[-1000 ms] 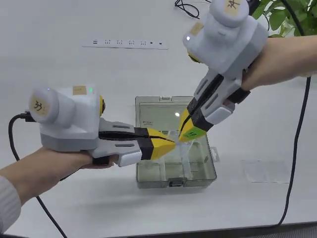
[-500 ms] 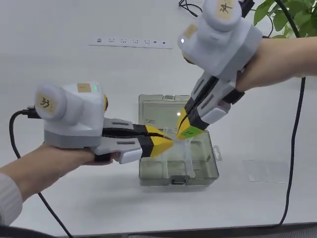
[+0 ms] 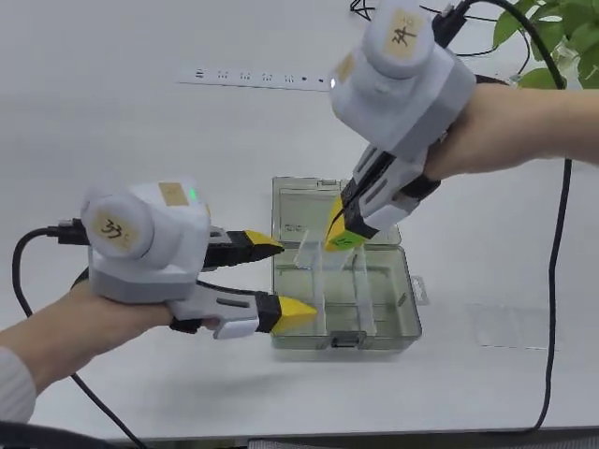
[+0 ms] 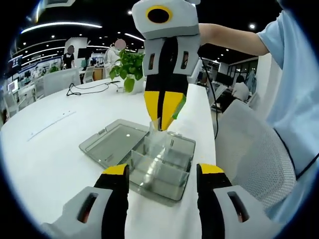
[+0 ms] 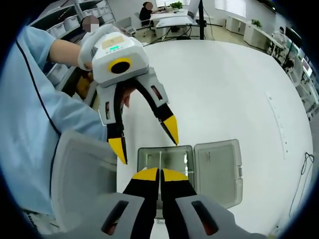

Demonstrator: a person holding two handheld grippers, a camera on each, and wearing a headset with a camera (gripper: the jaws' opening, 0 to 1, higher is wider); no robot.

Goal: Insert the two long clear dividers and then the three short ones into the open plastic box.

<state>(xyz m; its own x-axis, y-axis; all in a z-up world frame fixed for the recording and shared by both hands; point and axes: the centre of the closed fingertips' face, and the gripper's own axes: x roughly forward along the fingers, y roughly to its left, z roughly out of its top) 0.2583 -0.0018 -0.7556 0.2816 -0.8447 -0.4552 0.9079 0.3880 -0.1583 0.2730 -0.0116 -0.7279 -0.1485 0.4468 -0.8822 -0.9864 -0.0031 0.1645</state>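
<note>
The job looks partly done: the open plastic box (image 3: 388, 329) sits on the white surface (image 3: 140, 131) at the centre of the head view, its lid (image 3: 304, 196) folded flat behind it, and two standing dividers (image 3: 363, 295) already cross its inside from front to back (whether these are the long ones or short ones I cannot tell from here). The right gripper (image 3: 339, 239), reaching down from the upper right, has its jaws pressed together on a clear divider (image 3: 312, 254), which hangs tilted just above the back left part of the box and is not yet seated; in the right gripper view it shows edge-on as a thin line between the yellow tips. The left gripper (image 3: 296, 277), at lower left, has its jaws spread wide and carries nothing, its tips just beside the box's left end. So, as I judge it, this piece has to go down into its slots, and more are left after it: faint spare clear pieces (image 3: 505, 323) lie on the surface to the right of the box. What crowds the move is the upper jaw tip of the left gripper, near the held piece, and the standing dividers, which narrow the room. Farther off are a power strip (image 3: 262, 79) at the top, a plant (image 3: 552, 42) in the upper right corner and a black cable (image 3: 559, 262) down the right side.
</note>
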